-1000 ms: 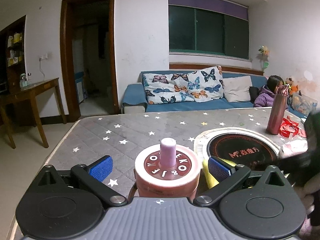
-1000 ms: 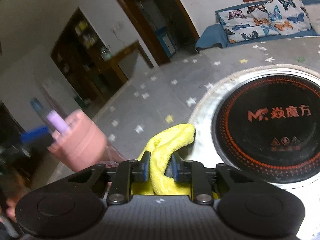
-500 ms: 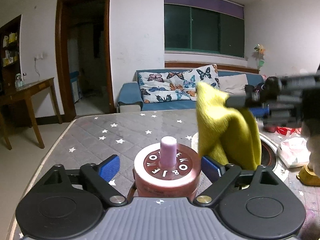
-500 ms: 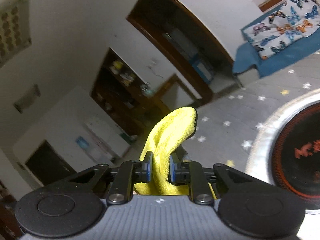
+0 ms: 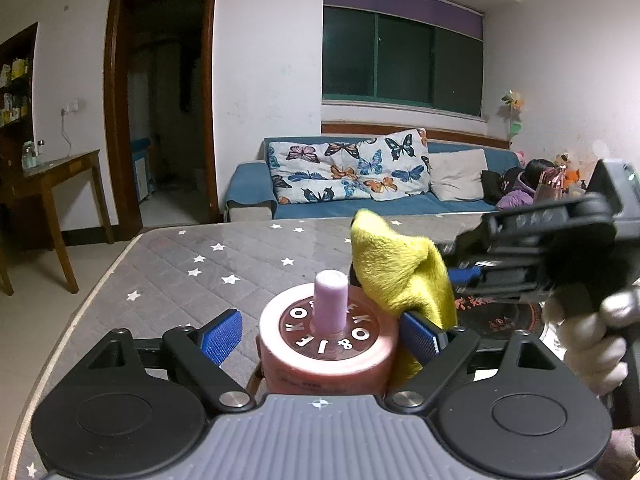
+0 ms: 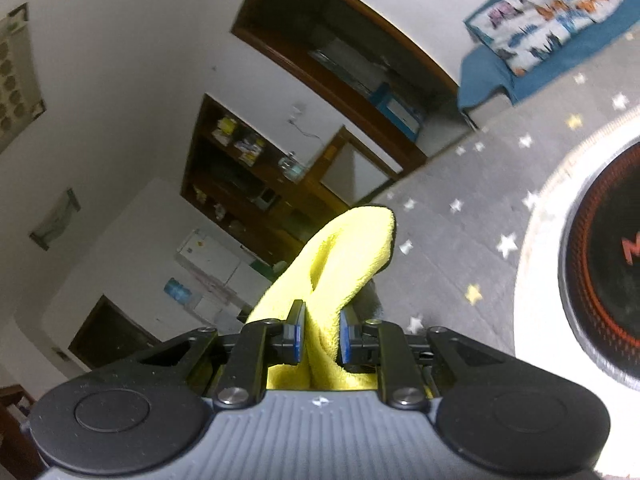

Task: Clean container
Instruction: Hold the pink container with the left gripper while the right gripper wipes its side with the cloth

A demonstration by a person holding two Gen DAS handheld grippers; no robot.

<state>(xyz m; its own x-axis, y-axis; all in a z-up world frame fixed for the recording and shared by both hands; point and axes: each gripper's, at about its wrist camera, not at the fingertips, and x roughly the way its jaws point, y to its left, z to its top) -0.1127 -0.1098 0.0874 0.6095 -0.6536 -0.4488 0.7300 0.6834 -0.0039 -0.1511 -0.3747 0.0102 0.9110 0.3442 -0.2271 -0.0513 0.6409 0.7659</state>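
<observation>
1. The table (image 5: pixel 168 264), covered in a grey quilted cloth with white stars, fills the near and middle ground of the left wrist view; a blue sofa (image 5: pixel 400 204) with butterfly-print cushions stands beyond its far edge.
2. A round black cooktop (image 6: pixel 600 276) with red markings and a pale rim sits in the table on the right side.
3. The right gripper (image 6: pixel 319 336) comes in from the right in the left wrist view, held in a pale-gloved hand (image 5: pixel 592 340). Its jaws are clamped on the yellow cloth.
4. The left gripper (image 5: pixel 320 336) has its jaws spread wide, one blue pad on each side of the container with a gap to each.
5. The pink container (image 5: pixel 326 340) stands upright near the camera, between those pads, with a dark lettered lid and a lilac spout (image 5: pixel 330 300) on top.
6. The yellow cloth (image 5: pixel 400 276) hangs just right of the container, touching its upper right edge.
</observation>
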